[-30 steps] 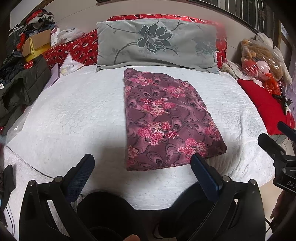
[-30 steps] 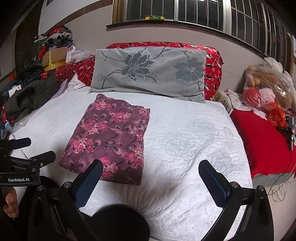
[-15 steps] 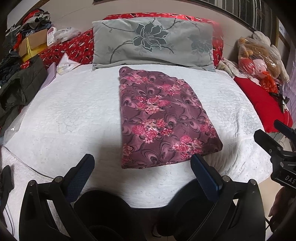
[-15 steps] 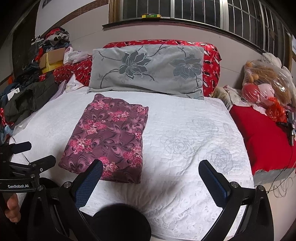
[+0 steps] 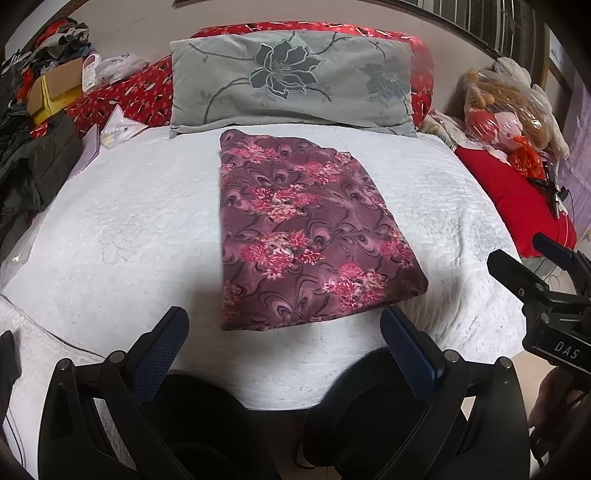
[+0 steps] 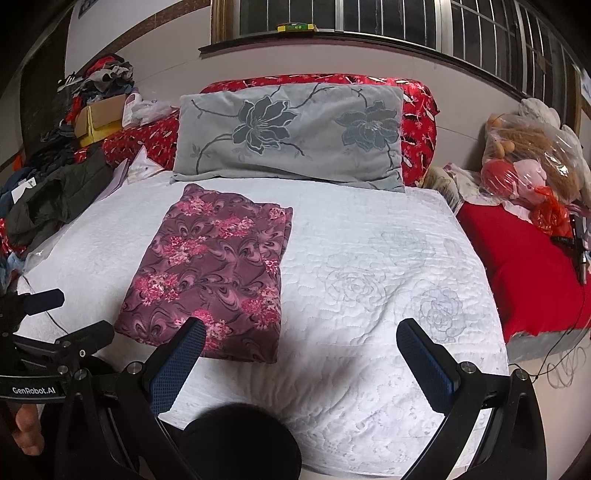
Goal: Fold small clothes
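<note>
A folded floral cloth is lying on the bed just before the grey pillow, looking soft, light and limp, best pinched at a near corner; left claw and right claw are both gaping wide, empty.

Black-framed left gripper and right gripper with blue textured pads, silver screws

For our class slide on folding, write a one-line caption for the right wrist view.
Open right claw hovers near a folded floral garment on a white quilted bed.

White-quilted bed below a barred window.
</note>
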Motion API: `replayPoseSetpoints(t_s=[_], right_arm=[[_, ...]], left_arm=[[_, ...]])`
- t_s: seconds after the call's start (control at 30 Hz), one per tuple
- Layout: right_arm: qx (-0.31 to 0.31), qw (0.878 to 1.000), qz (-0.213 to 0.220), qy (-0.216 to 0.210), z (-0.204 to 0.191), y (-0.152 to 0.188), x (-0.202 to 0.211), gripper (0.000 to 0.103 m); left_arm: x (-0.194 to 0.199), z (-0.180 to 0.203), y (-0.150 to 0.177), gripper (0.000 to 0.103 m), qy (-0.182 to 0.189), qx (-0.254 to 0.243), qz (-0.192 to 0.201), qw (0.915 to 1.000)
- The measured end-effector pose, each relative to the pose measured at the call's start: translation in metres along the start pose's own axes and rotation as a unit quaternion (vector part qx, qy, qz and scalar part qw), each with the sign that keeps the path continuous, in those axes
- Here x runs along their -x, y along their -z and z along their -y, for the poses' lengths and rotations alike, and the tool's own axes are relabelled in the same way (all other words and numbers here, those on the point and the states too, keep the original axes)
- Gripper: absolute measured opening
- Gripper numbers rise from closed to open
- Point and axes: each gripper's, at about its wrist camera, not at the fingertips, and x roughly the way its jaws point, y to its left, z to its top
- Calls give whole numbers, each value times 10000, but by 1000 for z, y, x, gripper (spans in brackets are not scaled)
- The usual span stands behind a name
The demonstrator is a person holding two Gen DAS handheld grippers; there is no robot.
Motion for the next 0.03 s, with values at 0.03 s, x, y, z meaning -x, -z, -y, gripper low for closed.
replayPoseSetpoints(t_s=[0.03], right_arm=[[-9, 10000, 1, 5, 1, 0, 0, 103]], left_arm=[[0, 1, 0, 103, -8, 1, -8, 10000]])
